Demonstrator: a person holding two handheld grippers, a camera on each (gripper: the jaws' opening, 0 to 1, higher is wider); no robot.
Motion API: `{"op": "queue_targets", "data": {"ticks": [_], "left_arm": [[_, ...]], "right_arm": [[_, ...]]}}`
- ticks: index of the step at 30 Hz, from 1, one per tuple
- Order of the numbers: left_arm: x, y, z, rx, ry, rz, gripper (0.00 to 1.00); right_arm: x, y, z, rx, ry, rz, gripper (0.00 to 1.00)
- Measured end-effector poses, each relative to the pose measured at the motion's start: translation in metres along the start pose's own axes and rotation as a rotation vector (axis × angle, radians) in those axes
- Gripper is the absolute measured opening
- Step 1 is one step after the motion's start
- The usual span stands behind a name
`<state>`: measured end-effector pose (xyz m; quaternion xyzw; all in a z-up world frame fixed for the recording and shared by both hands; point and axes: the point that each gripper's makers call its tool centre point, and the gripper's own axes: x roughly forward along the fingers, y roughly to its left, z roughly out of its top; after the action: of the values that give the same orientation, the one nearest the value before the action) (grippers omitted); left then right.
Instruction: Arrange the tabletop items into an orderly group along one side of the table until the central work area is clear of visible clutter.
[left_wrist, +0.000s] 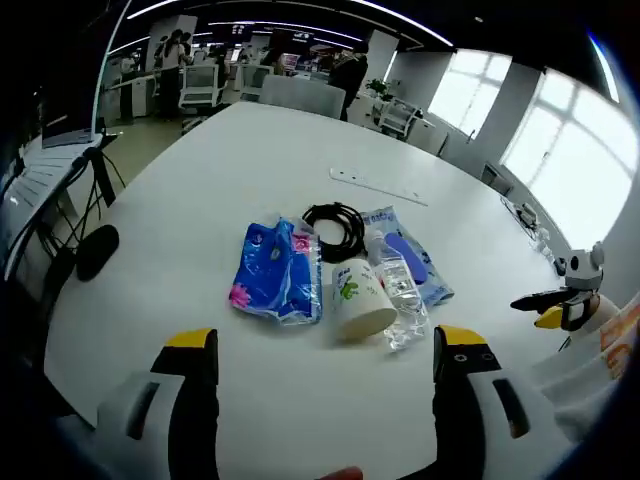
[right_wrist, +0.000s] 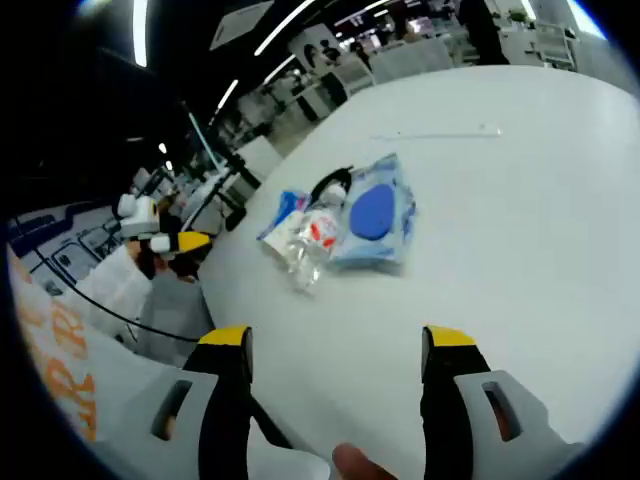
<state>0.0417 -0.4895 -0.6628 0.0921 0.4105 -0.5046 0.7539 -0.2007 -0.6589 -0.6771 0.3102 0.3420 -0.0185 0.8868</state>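
- Left gripper: its yellow-tipped fingers stand wide apart with nothing between them, over bare white table.
- Ahead of the left fingers, near the middle of the table, the clutter lies in one tight cluster.
- Blue pack: crinkled, with pink marks, ahead of the left finger and slightly inward; it touches the cup.
- Cup: white with a green print, tipped on its side, closest to the gap between the fingers, mouth toward the gripper.
- Bottle: clear plastic, lying on its side just beside the cup, ahead of the right finger.
- Wipes: a pale blue packet with a dark blue oval, beyond the bottle and partly under it.
- Cable: a black coil behind the pack and cup, touching the cluster's far edge.
- Strip: a long white flat piece, well beyond the cable, apart from the rest.
- The other gripper enters at the far right, its yellow-tipped jaws parted.
- Right gripper: fingers spread open, holding nothing, above the table.
- From this side the bottle and wipes lie ahead of the gap, the pack and cable just behind them, and the strip farther off.
- The other gripper shows left of the left finger, off the table edge.
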Motion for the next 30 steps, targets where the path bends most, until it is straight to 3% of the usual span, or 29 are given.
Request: {"op": "queue_targets", "data": {"ticks": [21, 30], "left_arm": [[-0.0060, 0.0005, 0.0030, -0.001, -0.006, 0.013, 0.91], [-0.0050, 0.0011, 0.0036, -0.007, 0.000, 0.015, 0.89]], "right_arm": [[0.0038, 0.0018, -0.0095, 0.030, 0.024, 0.013, 0.59], [0.0028, -0.0017, -0.0052, 0.040, 0.007, 0.010, 0.57]]}}
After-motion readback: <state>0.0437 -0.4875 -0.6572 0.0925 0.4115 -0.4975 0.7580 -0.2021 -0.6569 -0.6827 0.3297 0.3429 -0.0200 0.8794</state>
